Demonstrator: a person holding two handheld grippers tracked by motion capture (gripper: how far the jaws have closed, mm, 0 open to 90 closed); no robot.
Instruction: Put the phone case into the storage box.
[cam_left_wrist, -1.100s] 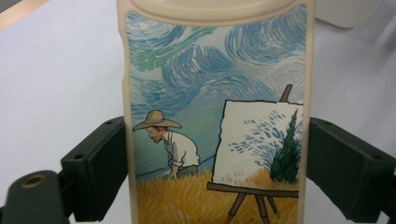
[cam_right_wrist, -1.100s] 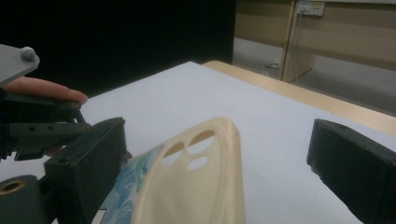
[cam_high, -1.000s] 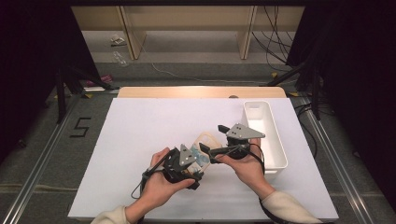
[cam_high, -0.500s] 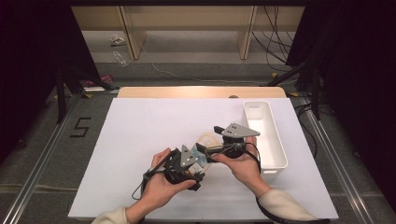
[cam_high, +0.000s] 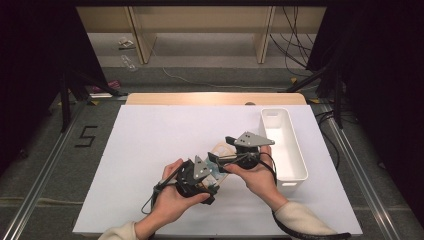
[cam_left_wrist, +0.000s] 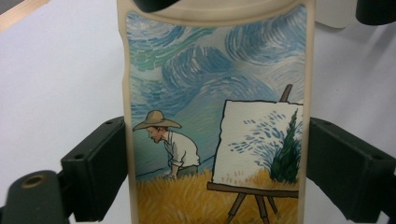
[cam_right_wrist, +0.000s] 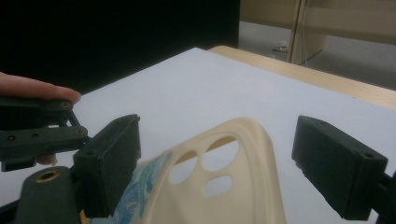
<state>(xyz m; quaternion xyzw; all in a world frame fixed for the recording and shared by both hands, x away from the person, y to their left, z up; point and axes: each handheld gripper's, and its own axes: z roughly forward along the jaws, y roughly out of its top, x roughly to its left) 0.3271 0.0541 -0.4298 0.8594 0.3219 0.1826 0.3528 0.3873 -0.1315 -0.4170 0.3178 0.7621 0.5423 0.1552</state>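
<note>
A cream phone case (cam_left_wrist: 215, 116) with a painted field, a man in a straw hat and an easel is held up off the table. My left gripper (cam_left_wrist: 217, 154) is shut on it, one pad pressing each long edge. The case's curled top end with its camera holes (cam_right_wrist: 219, 168) sits between the jaws of my right gripper (cam_right_wrist: 224, 163). Those jaws have just been closing; the left pad is close by the case, the right pad stands clearly apart. In the high view the left gripper (cam_high: 212, 172) and right gripper (cam_high: 217, 160) meet at the case (cam_high: 218, 148) at centre front.
A long white bin (cam_high: 301, 150) lies on the right side of the white table sheet (cam_high: 165, 130), close to my right hand. A wooden strip (cam_high: 215, 98) borders the far edge. Shelving and cables lie beyond on the floor.
My right gripper has shifted slightly left toward the left gripper, and its jaws have narrowed around the case's top end. The left hand has kept still.
</note>
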